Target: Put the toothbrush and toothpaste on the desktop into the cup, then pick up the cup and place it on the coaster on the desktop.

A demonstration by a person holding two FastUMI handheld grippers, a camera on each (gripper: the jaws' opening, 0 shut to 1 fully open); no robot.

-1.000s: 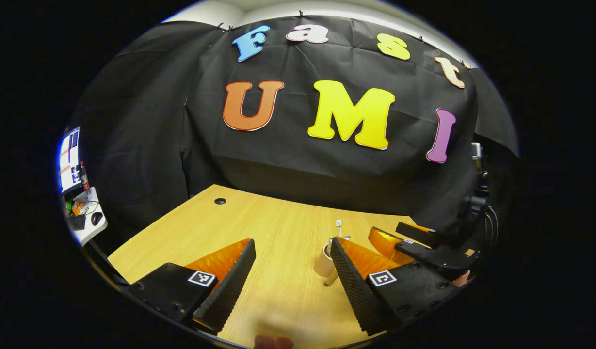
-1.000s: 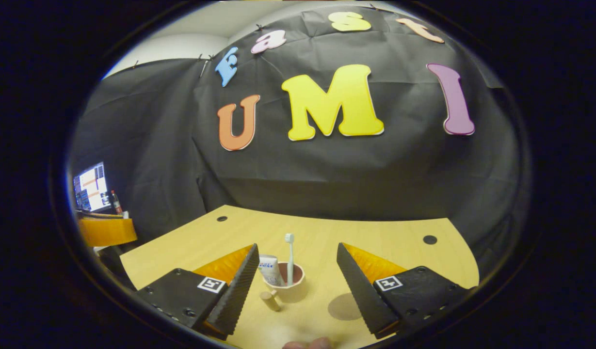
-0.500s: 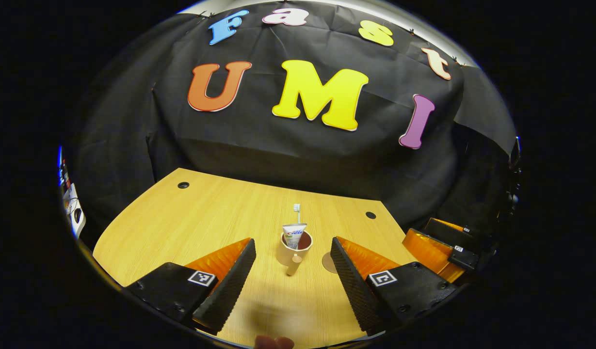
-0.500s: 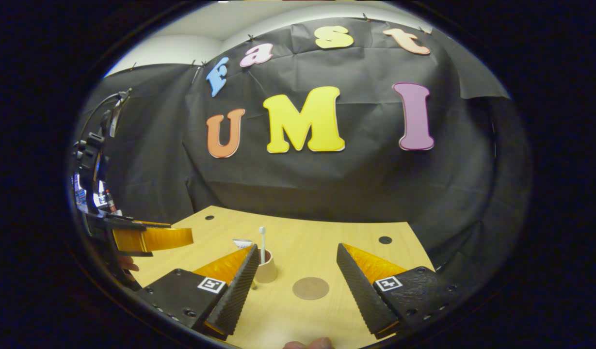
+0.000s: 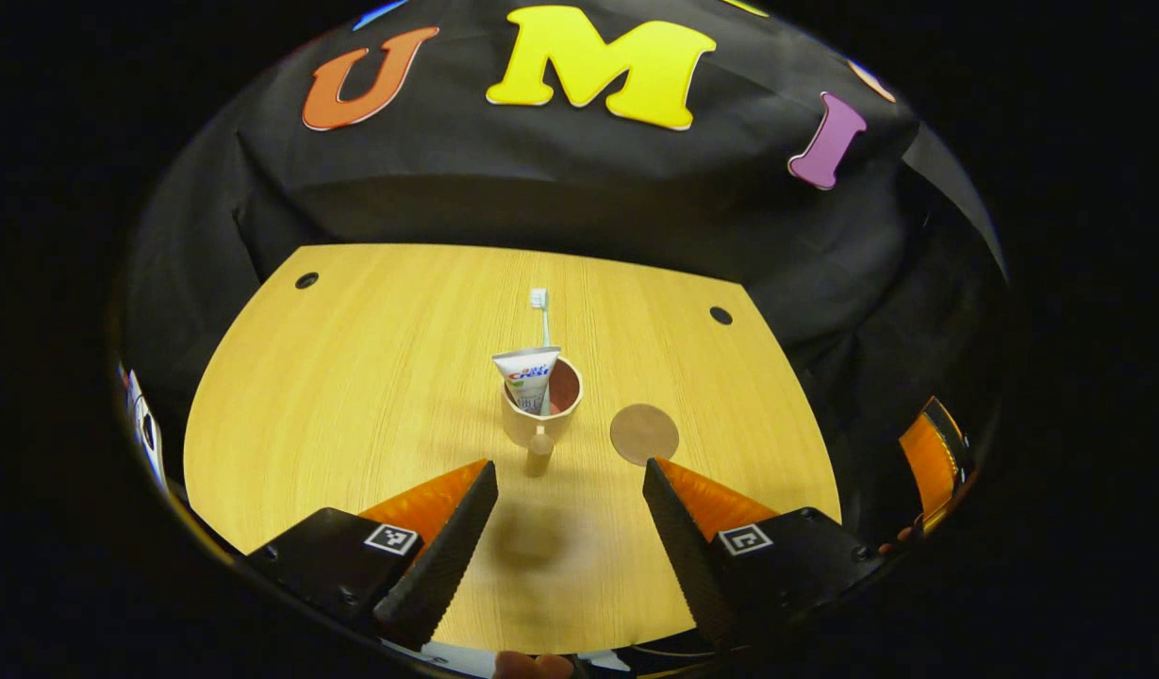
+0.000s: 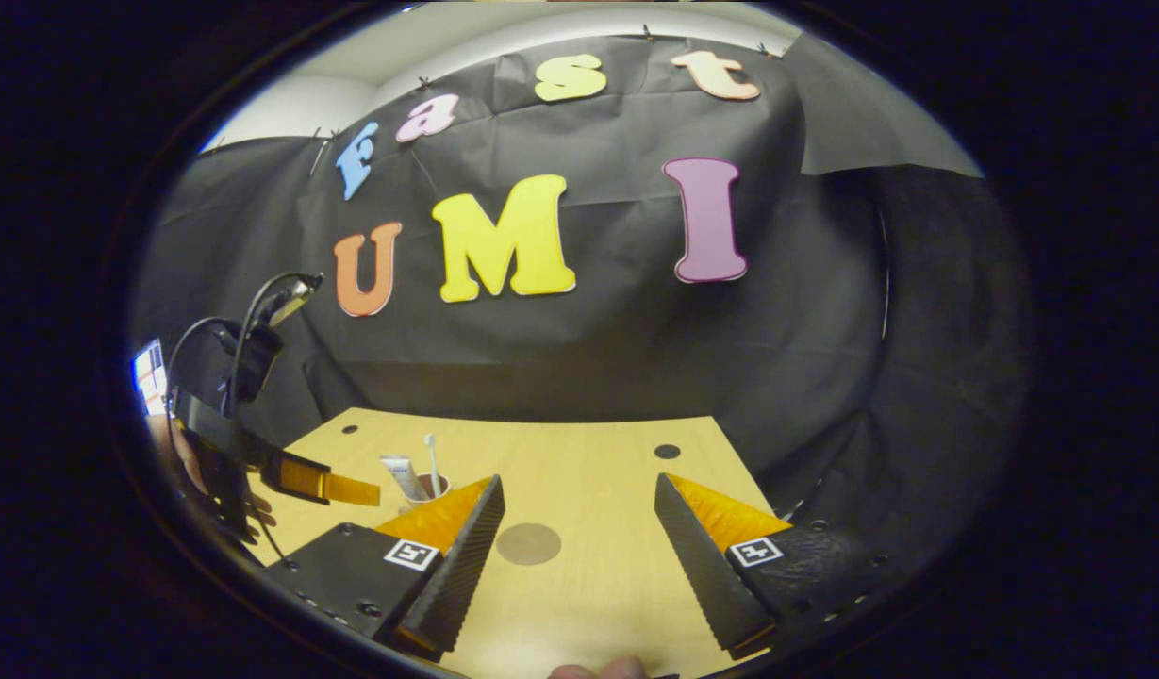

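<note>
A beige cup [image 5: 539, 412] stands on the wooden desk [image 5: 353, 377], its handle [image 5: 539, 455] pointing at me. A toothpaste tube [image 5: 527, 376] and a white toothbrush [image 5: 542, 316] stand upright inside it. The round brown coaster [image 5: 644, 433] lies just right of the cup, bare. My left gripper [image 5: 568, 469] is open, raised short of the cup with nothing between its fingers. In the right gripper view my right gripper [image 6: 579, 483] is open over the desk, with the coaster [image 6: 528, 544] ahead and the cup [image 6: 435, 488] half hidden behind its left finger.
Two cable holes [image 5: 306, 280] [image 5: 720, 315] mark the desk's far corners. The left gripper [image 6: 307, 476], held by a hand [image 6: 185, 462], hangs left of the cup in the right gripper view. The right gripper [image 5: 930, 462] shows at the desk's right edge.
The left gripper has risen and tilted down, with the cup now centred ahead of it. The right gripper has drawn back to the right, away from the cup. Both stayed open.
</note>
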